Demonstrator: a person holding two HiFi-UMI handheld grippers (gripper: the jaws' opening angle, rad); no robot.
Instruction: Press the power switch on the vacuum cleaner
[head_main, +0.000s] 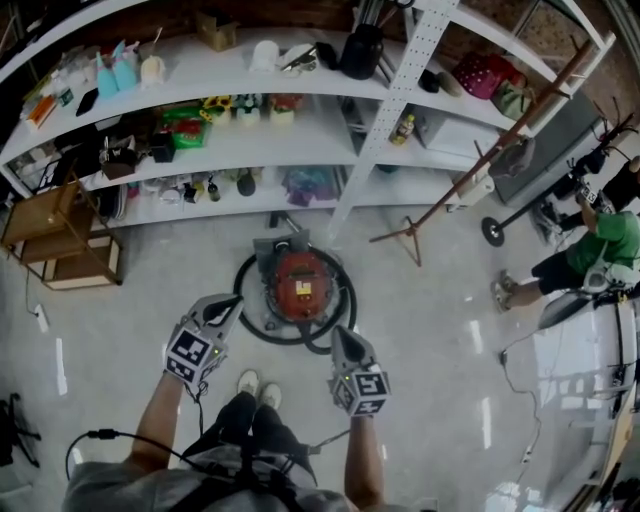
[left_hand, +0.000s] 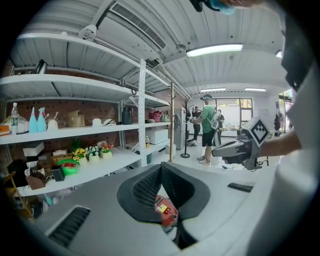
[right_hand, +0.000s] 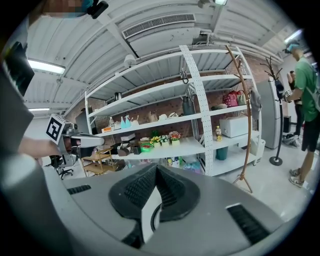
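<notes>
Over the pale floor (head_main: 130, 330) in front of the white shelves (head_main: 300, 150), the person stands with both forearms stretched forward and down, each hand holding a gripper at about the same height. The left gripper (head_main: 228, 303) points inward toward the red vacuum cleaner (head_main: 300, 285), its tip just beside the machine's left edge in the head view. The right gripper (head_main: 338, 335) points up at the machine's lower right side, over the black hose (head_main: 243, 290) that rings it. Both pairs of jaws are closed tip to tip, with nothing between them. How high they hang above the machine cannot be told.

The vacuum cleaner sits on the floor just ahead of the person's shoes (head_main: 258, 384). The power switch cannot be made out on its top; only a small yellow label shows. The left gripper (left_hand: 161, 170) sees only a sliver of the vacuum cleaner (left_hand: 166, 211) through the gap behind its jaw tips. The right gripper (right_hand: 156, 172) sees only floor and a dark curve there. Both forearms are cut off by the lower edge.
</notes>
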